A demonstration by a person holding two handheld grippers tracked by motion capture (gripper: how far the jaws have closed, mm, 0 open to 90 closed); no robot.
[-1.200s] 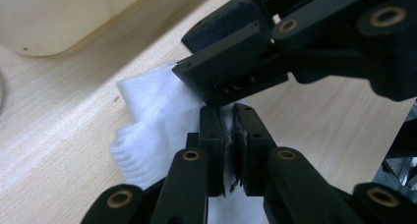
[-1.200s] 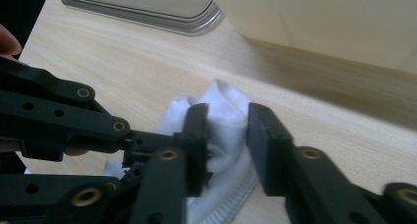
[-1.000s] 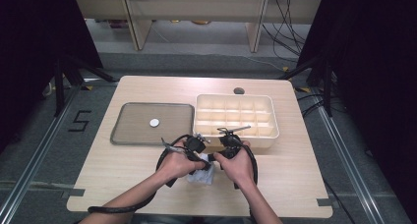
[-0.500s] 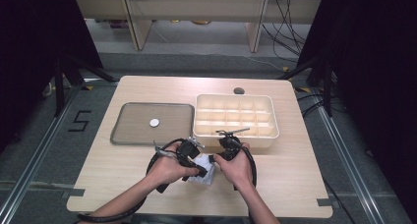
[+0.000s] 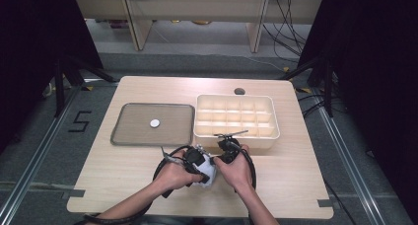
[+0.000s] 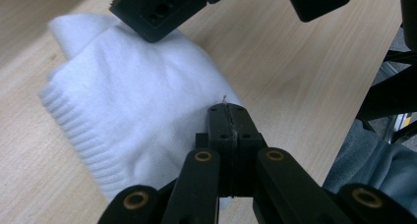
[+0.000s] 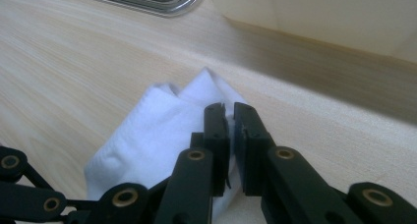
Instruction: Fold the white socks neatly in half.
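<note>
Nearby, floor marking "5" (image 5: 80, 121).

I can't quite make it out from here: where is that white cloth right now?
The white cloth lies near the table's front edge in the high view, between the person's two hands, just in front of the cream divided box.

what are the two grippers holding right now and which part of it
Both pinch the white sock lying on the table: the left gripper grips one edge, the right gripper a fold of fabric at its other side.
</note>
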